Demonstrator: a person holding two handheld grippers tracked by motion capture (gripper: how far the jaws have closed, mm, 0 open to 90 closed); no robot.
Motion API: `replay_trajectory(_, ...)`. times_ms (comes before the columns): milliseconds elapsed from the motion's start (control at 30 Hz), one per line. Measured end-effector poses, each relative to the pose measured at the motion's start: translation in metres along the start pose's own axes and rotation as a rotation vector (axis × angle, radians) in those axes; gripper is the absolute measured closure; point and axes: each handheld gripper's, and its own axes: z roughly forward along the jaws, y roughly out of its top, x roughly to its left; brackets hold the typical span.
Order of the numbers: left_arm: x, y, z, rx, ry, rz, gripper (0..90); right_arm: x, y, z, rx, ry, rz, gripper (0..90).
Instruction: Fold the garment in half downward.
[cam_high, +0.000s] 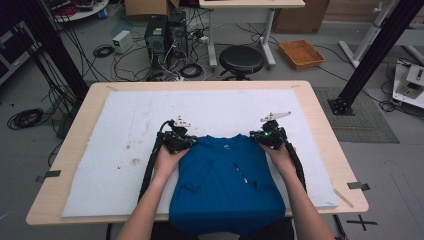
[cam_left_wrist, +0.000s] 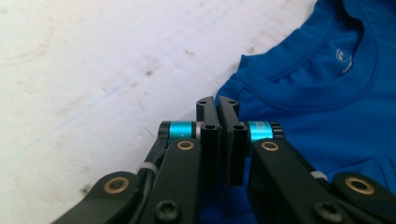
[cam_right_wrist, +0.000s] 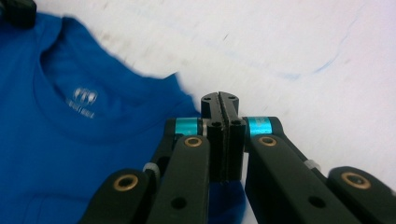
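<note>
A blue shirt (cam_high: 225, 180) is spread on the desk's white mat (cam_high: 125, 135), its hem overhanging at 6 o'clock. Each shoulder is pinched by closed tongs, left (cam_high: 178, 140) and right (cam_high: 267, 136), probably so it can be pulled flat; fabric between the jaws is barely visible.

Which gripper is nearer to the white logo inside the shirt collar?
Roughly equal, perhaps left. The left gripper and right gripper each hold a shoulder of the blue T-shirt, with the logo between them.

Grey floor (cam_high: 30, 145) strewn with cables; black stool (cam_high: 241, 59), computer towers (cam_high: 165, 35), orange tray (cam_high: 301, 53) beyond table (cam_high: 320, 120).
</note>
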Motion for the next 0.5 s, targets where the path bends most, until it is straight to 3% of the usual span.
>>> replay_trajectory(100, 0.004, 0.009, -0.001, -0.018, 0.005, 0.004, 87.4, -0.004, 0.009, 0.001, -0.003, 0.001, 0.009, 90.0)
replay_trajectory(167, 0.005, 0.012, -0.001, -0.003, 0.005, -0.004, 87.3, -0.006, 0.014, 0.001, -0.011, 0.011, 0.007, 90.0)
replay_trajectory(267, 0.005, 0.011, -0.001, 0.0, 0.007, -0.001, 87.0, -0.009, 0.015, 0.0, -0.014, 0.008, 0.019, 89.9)
replay_trajectory(300, 0.005, 0.011, 0.0, 0.0, 0.011, 0.003, 86.0, -0.01, 0.015, 0.001, -0.004, 0.002, 0.03, 85.8)
replay_trajectory(333, 0.005, 0.01, 0.0, 0.002, 0.015, 0.001, 81.4, -0.011, 0.014, 0.001, -0.002, -0.016, 0.034, 76.2)
replay_trajectory(367, 0.006, 0.01, 0.002, -0.003, 0.008, -0.007, 71.0, -0.013, 0.014, 0.0, -0.013, -0.009, 0.063, 74.7)
replay_trajectory(433, 0.007, 0.011, 0.004, -0.02, 0.0, -0.033, 67.4, -0.014, 0.014, 0.001, -0.016, -0.002, 0.066, 73.5)
replay_trajectory(500, 0.007, 0.012, 0.007, -0.02, -0.008, -0.029, 66.5, -0.012, 0.015, 0.006, 0.003, 0.018, 0.058, 71.4)
